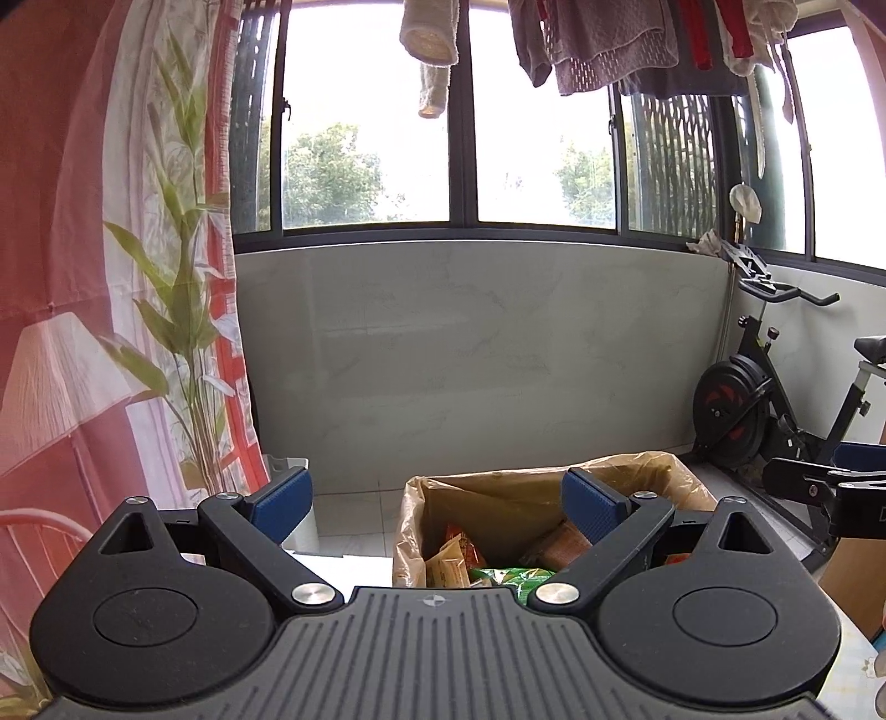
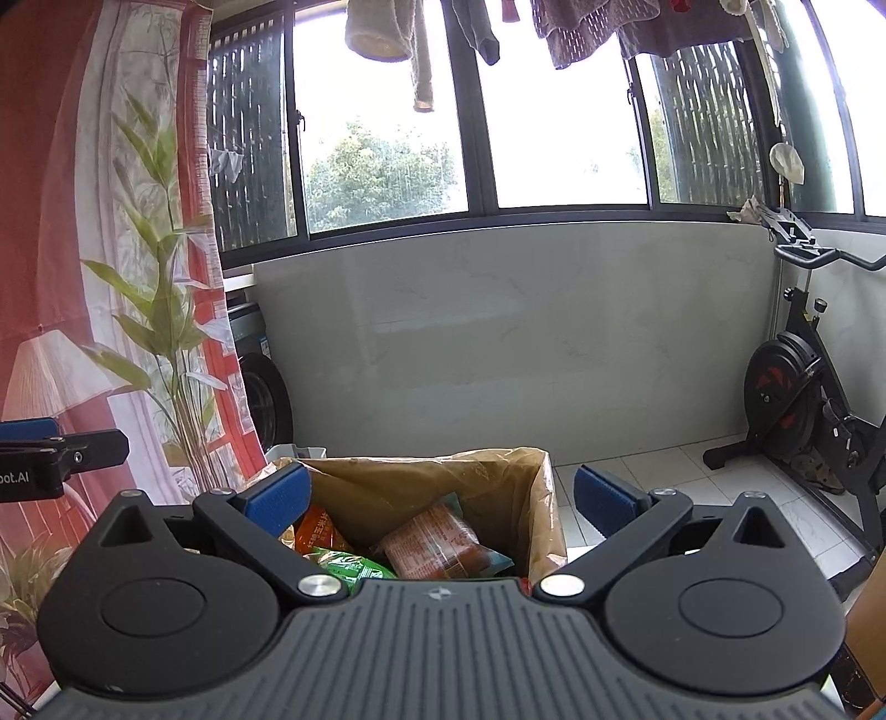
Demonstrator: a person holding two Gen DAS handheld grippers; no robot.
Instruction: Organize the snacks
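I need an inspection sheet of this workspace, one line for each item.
Surface: pale tiled floor; no tabletop clearly seen.
Job's things: brown paper bag open, holding an orange snack packet, a green snack packet and a reddish snack packet.
Clutter: white bin beside the bag.
Grippers: left gripper open, empty; right gripper open, empty.
Cables: nothing seen.
Surroundings: window, hanging laundry, curtain, exercise bike.

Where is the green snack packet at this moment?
In both wrist views the green snack packet lies inside the brown paper bag, at its near edge, left of the orange-red packet.
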